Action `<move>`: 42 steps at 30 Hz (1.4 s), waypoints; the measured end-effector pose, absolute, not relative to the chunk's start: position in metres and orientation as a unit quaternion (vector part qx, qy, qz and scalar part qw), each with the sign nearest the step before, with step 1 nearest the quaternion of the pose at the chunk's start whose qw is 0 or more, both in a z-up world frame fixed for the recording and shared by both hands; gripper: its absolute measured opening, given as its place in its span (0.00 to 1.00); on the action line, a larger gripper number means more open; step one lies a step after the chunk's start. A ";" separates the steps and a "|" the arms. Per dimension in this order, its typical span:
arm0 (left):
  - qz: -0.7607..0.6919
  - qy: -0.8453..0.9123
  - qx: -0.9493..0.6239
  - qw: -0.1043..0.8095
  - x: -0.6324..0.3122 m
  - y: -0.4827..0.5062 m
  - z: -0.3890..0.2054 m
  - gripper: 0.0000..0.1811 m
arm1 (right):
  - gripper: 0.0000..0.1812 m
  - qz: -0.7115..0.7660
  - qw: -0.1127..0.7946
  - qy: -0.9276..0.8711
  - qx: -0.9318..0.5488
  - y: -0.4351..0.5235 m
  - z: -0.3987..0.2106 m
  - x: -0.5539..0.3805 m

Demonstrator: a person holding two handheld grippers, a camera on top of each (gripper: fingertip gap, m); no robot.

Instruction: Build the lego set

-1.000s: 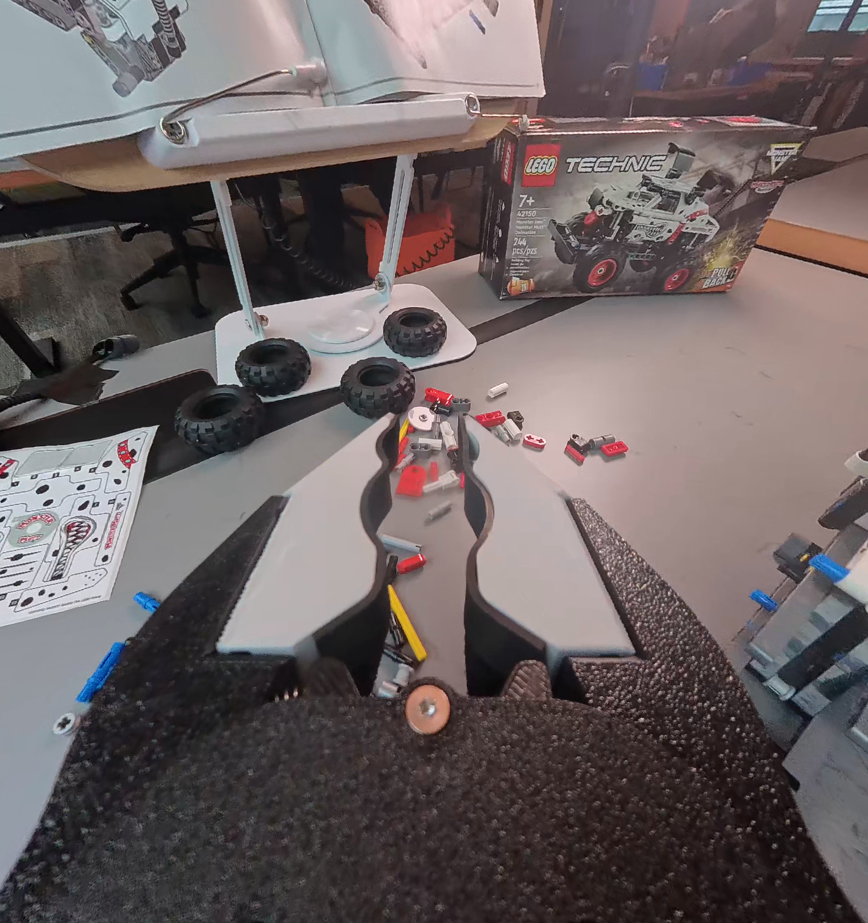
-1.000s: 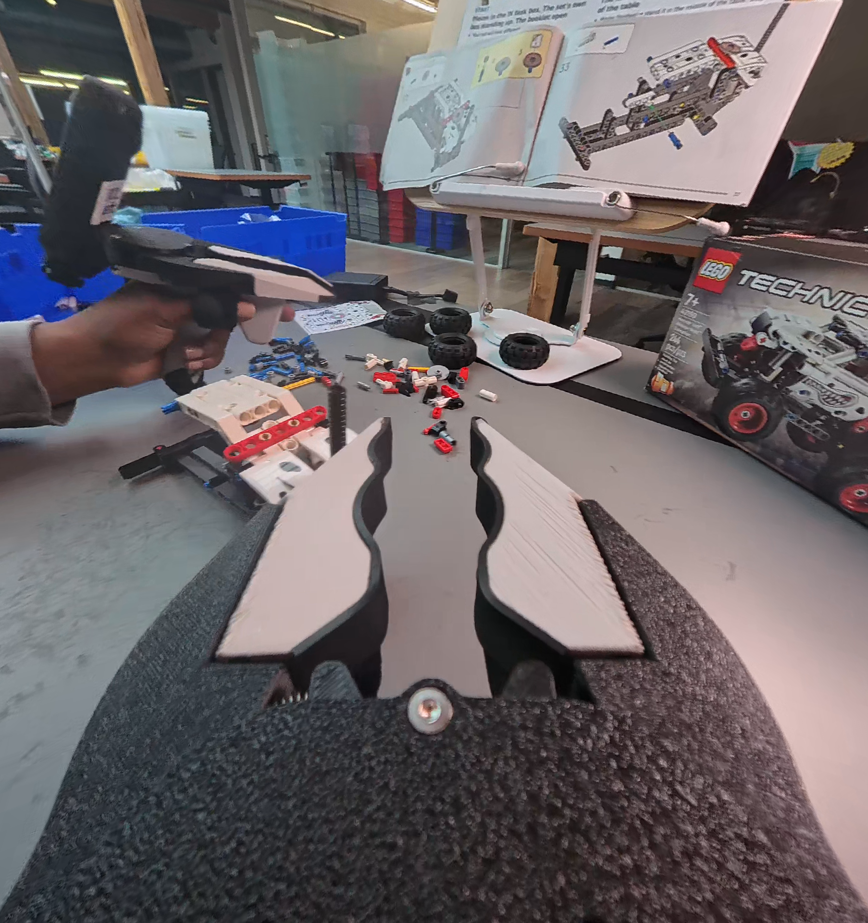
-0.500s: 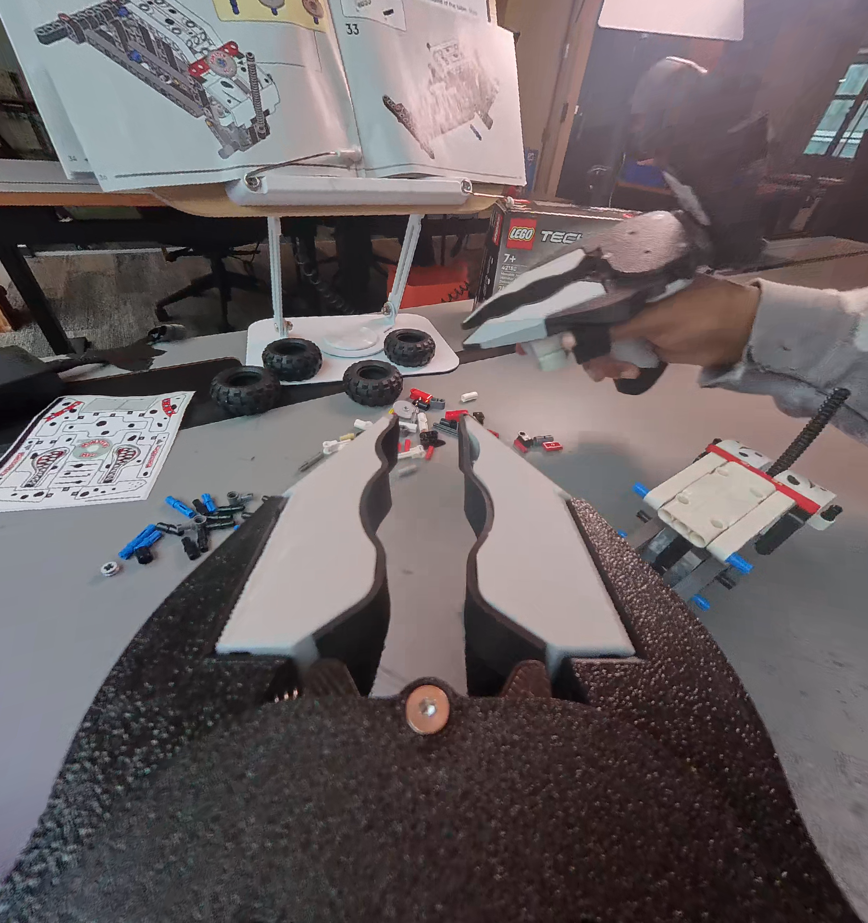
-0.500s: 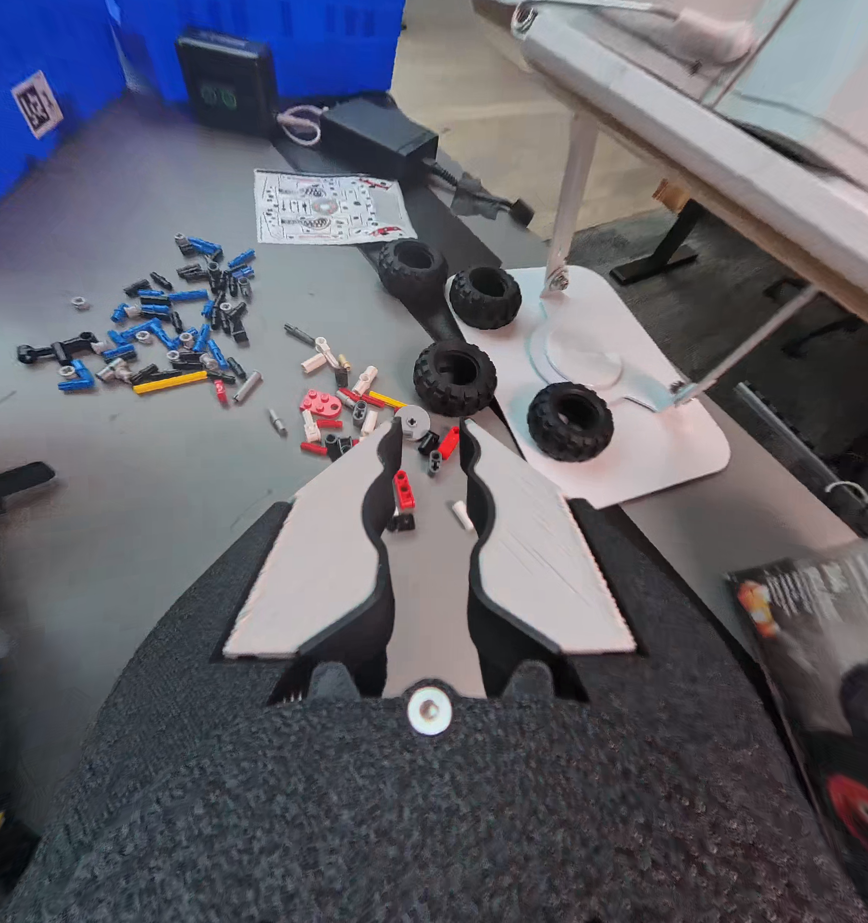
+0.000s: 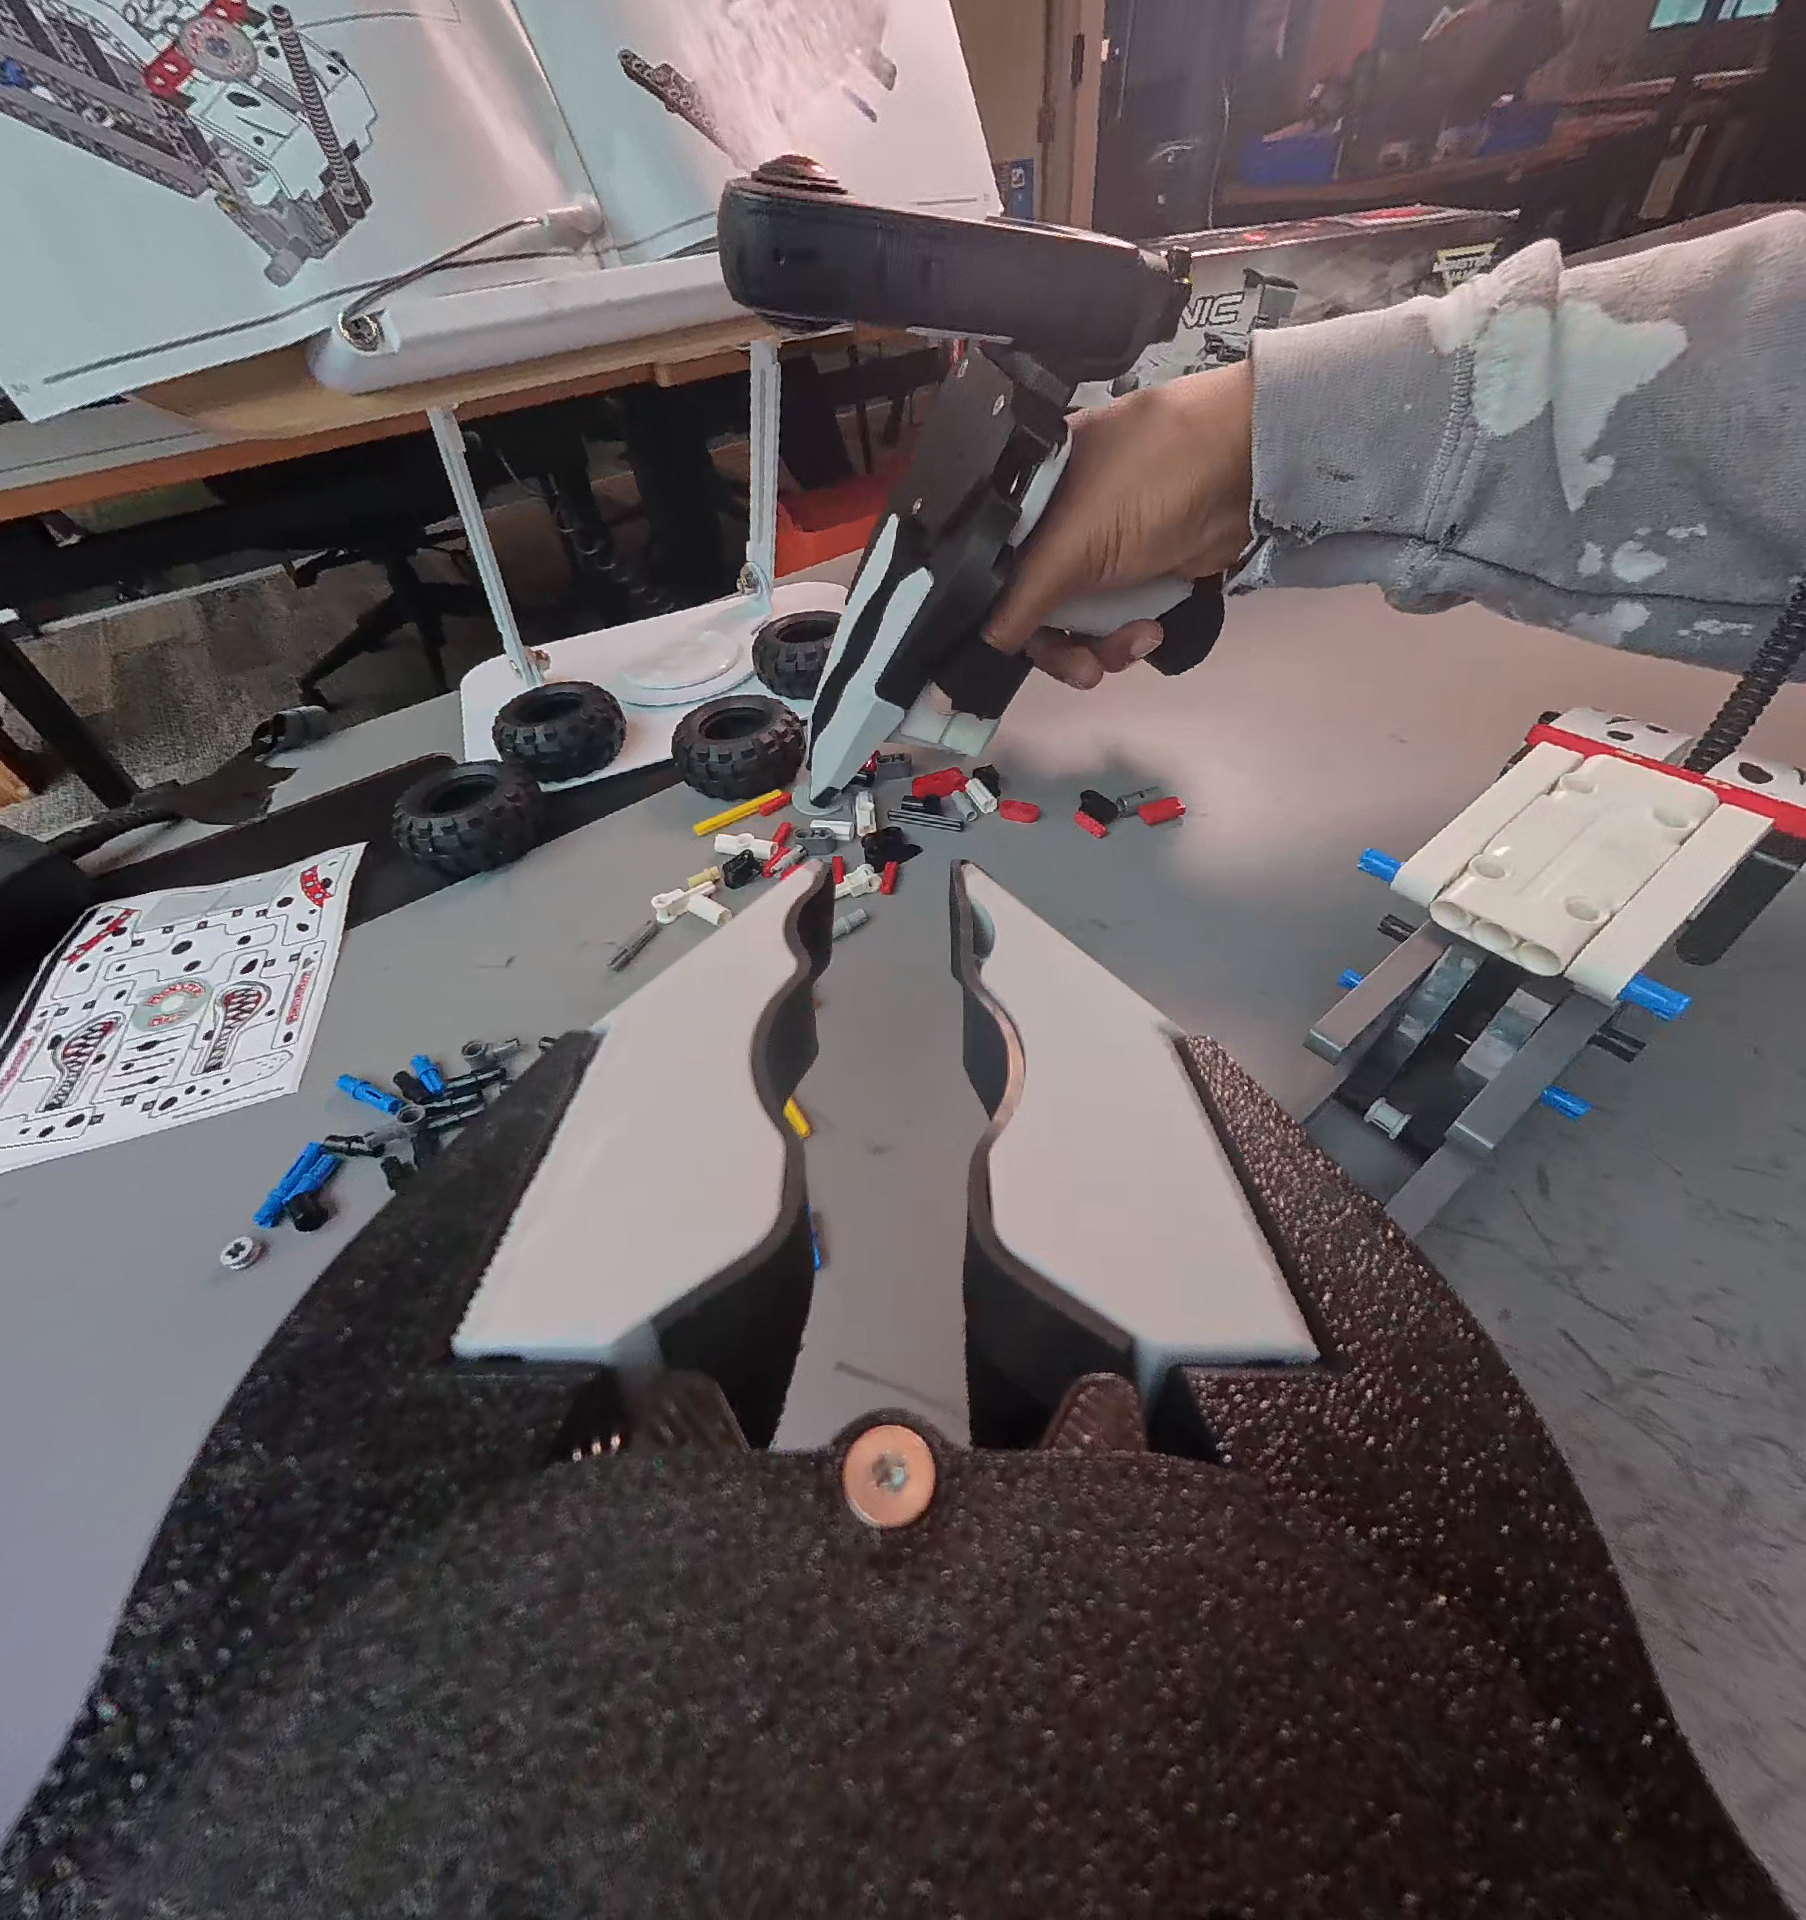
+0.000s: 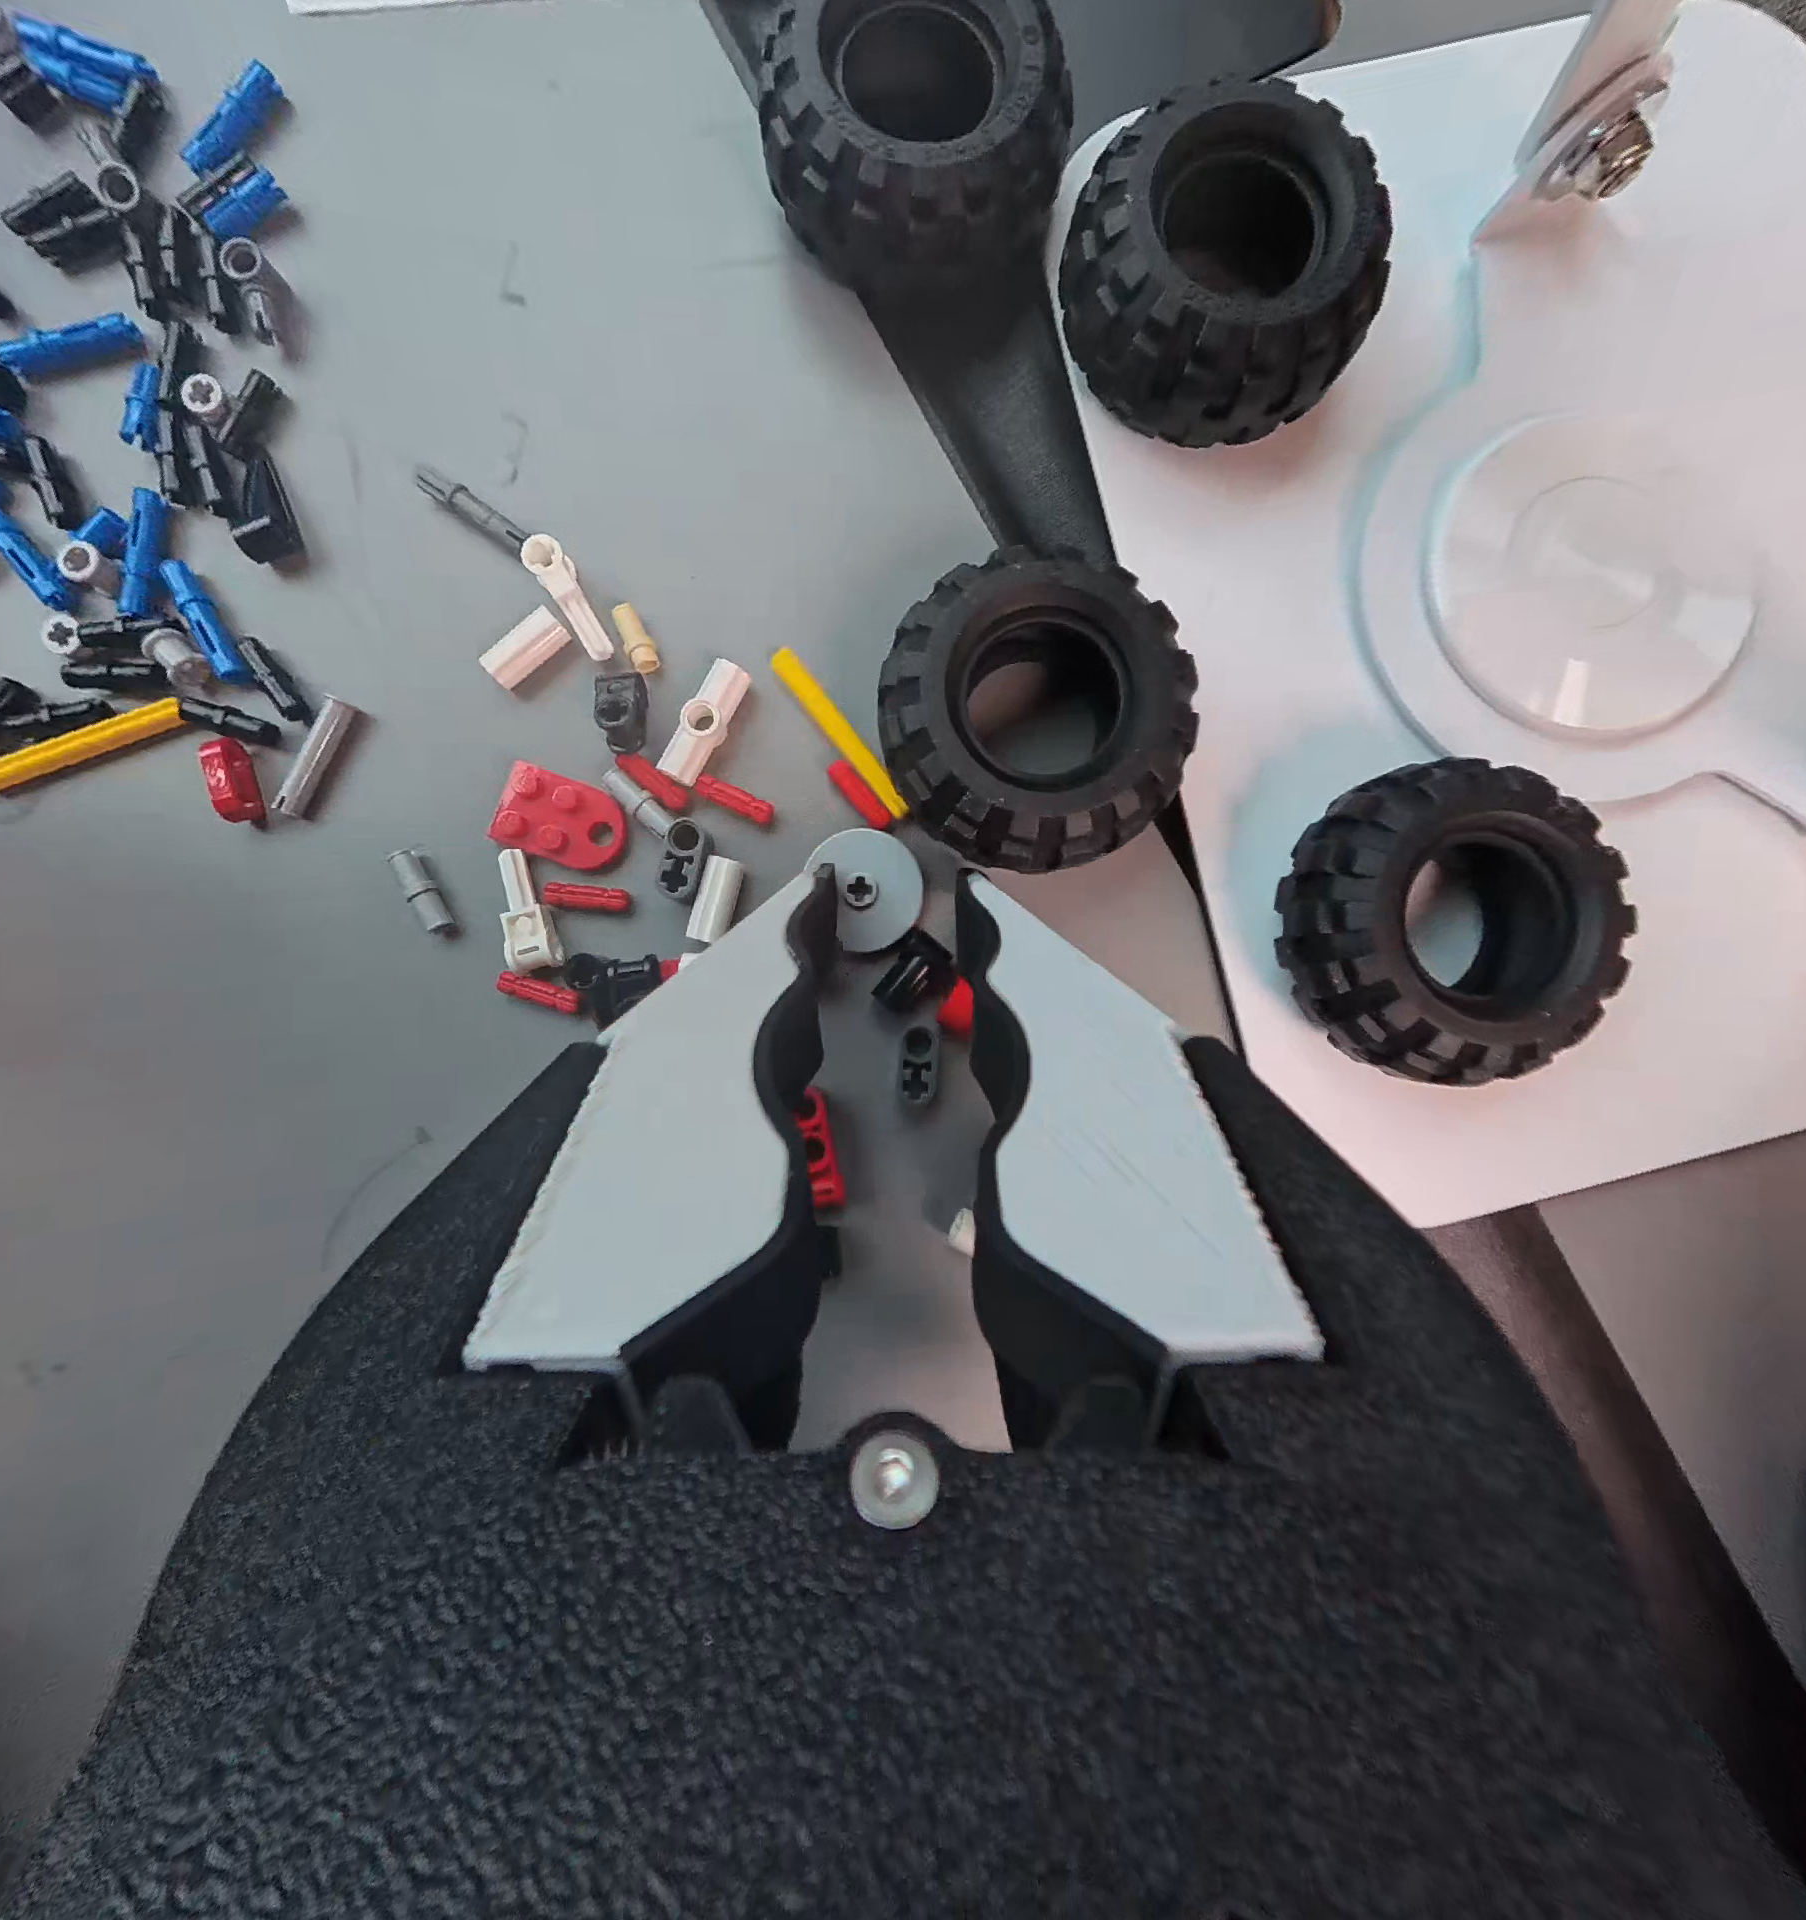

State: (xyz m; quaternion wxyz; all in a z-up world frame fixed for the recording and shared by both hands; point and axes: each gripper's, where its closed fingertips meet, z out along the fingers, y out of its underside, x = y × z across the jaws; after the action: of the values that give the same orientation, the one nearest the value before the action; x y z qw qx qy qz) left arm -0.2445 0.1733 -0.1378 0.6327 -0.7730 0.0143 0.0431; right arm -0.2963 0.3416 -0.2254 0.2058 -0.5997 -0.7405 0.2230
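My right gripper is open and points down into a pile of small loose Lego pieces. A grey round disc lies on the table between its fingertips, next to a black tyre. The left wrist view shows this gripper held by a hand, tip down on the same pile. My left gripper is open and empty, held above the table short of the pile. The partly built white, grey and red model sits to its right.
Several black tyres lie on and beside the white base of the stand that holds the open instruction booklet. A sticker sheet lies at the left. Blue and black pins are scattered left of the pile. The set box stands behind. Left tips to right tips: about 20 centimetres.
My right gripper has swung over from the model side and dropped tip-down onto the pile by the tyres. My left gripper has drawn back from the pile and lifted.
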 end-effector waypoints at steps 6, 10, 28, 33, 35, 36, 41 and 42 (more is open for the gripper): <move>0.039 0.013 -0.769 0.637 -0.245 0.172 -0.135 0.12 | 0.07 0.191 0.217 -0.764 -0.577 0.343 -0.222 -0.296; 0.036 0.006 -0.766 0.641 -0.248 0.171 -0.133 0.12 | 0.07 0.234 0.242 -0.760 -0.556 0.337 -0.194 -0.294; -0.202 0.235 -0.667 0.678 -0.105 0.134 -0.086 0.14 | 0.07 0.533 0.457 -0.565 -0.433 0.163 -0.050 -0.083; -0.167 0.278 -0.670 0.668 -0.063 0.128 -0.093 0.15 | 0.07 0.597 0.437 -0.500 -0.450 0.149 -0.070 -0.076; -0.151 0.269 -0.673 0.672 -0.061 0.131 -0.093 0.13 | 0.07 0.606 0.426 -0.503 -0.445 0.142 -0.072 -0.078; -0.141 0.266 -0.673 0.676 -0.062 0.131 -0.092 0.13 | 0.07 0.610 0.422 -0.504 -0.441 0.139 -0.073 -0.078; -0.135 0.260 -0.669 0.683 -0.064 0.130 -0.089 0.06 | 0.07 0.592 0.447 -0.518 -0.427 0.131 -0.079 -0.079; -0.136 0.262 -0.670 0.681 -0.064 0.130 -0.090 0.05 | 0.07 0.586 0.452 -0.523 -0.424 0.131 -0.080 -0.078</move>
State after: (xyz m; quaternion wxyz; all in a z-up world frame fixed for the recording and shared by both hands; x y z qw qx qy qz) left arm -0.0644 0.1296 -0.0897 0.6806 -0.6705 0.2619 -0.1363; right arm -0.0781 0.1308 -0.0796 0.4520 -0.4235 -0.5229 0.5856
